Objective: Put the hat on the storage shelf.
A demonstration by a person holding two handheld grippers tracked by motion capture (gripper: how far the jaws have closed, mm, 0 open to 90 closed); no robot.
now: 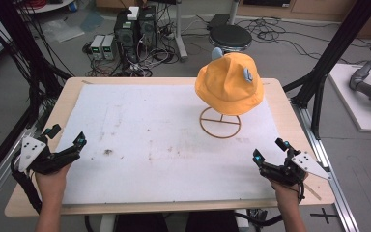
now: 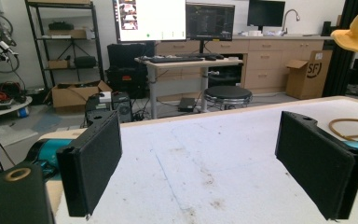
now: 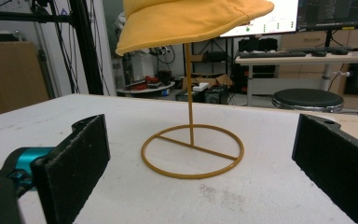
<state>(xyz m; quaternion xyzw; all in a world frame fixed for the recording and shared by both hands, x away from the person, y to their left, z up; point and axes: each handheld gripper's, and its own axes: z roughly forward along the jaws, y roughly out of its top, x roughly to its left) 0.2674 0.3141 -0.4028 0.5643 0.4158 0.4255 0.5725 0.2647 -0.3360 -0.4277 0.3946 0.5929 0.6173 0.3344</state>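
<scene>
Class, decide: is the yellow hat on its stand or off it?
On. The hat sits atop the stand, whose upright rod rises from a ring base on the table.

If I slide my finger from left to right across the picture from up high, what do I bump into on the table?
Left gripper → stained white mat → yellow hat on its ring stand → right gripper.

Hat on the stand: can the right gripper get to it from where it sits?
Probably yes. The right gripper is open and faces the stand, with bare white mat between them. The hat sits higher, so it must rise.
</scene>
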